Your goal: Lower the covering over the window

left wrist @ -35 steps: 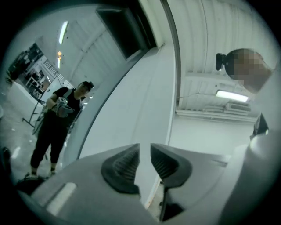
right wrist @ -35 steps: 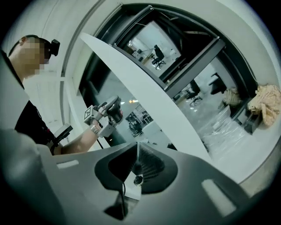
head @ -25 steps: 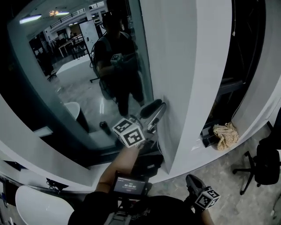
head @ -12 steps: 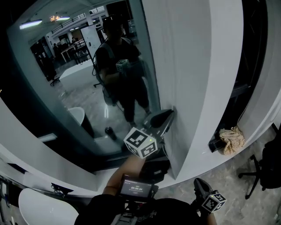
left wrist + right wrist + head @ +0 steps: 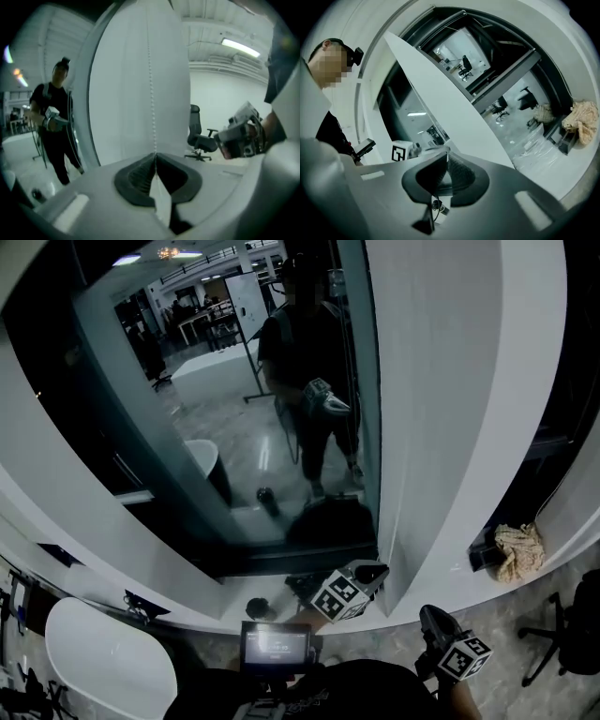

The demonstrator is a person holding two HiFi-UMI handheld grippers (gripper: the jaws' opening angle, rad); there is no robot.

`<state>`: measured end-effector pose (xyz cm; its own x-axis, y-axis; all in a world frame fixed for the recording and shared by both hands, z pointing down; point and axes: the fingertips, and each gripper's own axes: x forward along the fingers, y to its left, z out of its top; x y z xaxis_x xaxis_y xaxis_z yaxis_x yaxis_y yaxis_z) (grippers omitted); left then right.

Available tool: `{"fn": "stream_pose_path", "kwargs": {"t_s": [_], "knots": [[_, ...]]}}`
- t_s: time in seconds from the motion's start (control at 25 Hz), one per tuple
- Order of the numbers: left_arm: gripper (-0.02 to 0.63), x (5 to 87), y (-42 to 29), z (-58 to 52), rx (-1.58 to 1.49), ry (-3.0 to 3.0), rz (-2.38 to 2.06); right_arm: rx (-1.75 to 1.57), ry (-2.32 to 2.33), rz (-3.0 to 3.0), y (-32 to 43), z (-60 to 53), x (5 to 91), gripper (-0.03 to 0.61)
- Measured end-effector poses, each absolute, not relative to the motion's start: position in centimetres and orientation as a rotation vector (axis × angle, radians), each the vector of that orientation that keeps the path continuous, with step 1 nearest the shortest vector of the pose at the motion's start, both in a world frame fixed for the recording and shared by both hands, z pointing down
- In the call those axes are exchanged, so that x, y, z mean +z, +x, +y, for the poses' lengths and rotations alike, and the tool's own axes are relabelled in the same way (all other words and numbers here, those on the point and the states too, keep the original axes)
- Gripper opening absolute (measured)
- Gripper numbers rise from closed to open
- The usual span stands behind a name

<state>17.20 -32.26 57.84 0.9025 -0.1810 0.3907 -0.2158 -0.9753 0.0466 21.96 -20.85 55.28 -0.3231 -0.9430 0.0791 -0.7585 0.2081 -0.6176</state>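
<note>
A thin white bead chain (image 5: pixel 150 84) hangs down the front of the white column (image 5: pixel 441 381) beside the window glass (image 5: pixel 234 427). My left gripper (image 5: pixel 370 573) is low at the foot of that column. Its jaws have just been closing and are shut on the chain, which runs straight into them (image 5: pixel 153 157). My right gripper (image 5: pixel 433 617) is at the bottom right, off the column. Its jaws have also just been closing and meet at the tips (image 5: pixel 444 153) with nothing seen between them. The covering itself is out of sight.
The glass mirrors the person (image 5: pixel 314 362) holding the grippers. A beige cloth (image 5: pixel 520 549) and a dark box (image 5: pixel 483 554) lie on the sill right of the column. An office chair (image 5: pixel 562 634) stands at the far right, and a white rounded seat (image 5: pixel 103 662) at the lower left.
The left gripper shut its open jaws up by the column's edge, then dropped far down the column to its foot. The right gripper has barely shifted.
</note>
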Motion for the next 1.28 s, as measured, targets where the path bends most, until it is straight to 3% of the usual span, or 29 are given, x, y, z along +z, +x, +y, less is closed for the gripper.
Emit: {"fn": "stream_pose_path", "kwargs": {"t_s": [0.16, 0.56, 0.92, 0.96, 1.0, 1.28], "knots": [[0.009, 64.3, 14.8, -28.0, 0.636, 2.776, -0.332, -0.685, -1.544, 2.250, 21.7, -23.1, 51.4, 0.018], [0.009, 64.2, 14.4, -21.8, 0.480, 2.717, -0.275, -0.151, -1.325, 2.322, 19.2, -26.7, 29.7, 0.078], [0.009, 64.2, 13.4, -20.6, 0.436, 2.736, -0.231, 0.065, -1.159, 2.391, 15.1, -26.5, 18.9, 0.116], [0.010, 64.2, 13.3, -20.6, 0.435, 2.736, -0.229, 0.093, -1.193, 2.382, 15.2, -26.6, 18.5, 0.043], [0.011, 64.2, 13.2, -20.6, 0.431, 2.736, -0.231, 0.120, -1.227, 2.373, 15.2, -26.7, 18.4, 0.021], [0.015, 62.4, 13.1, -21.0, 0.319, 2.648, -0.193, 0.470, -1.554, 2.416, 16.7, -26.1, 20.2, 0.012]]}}
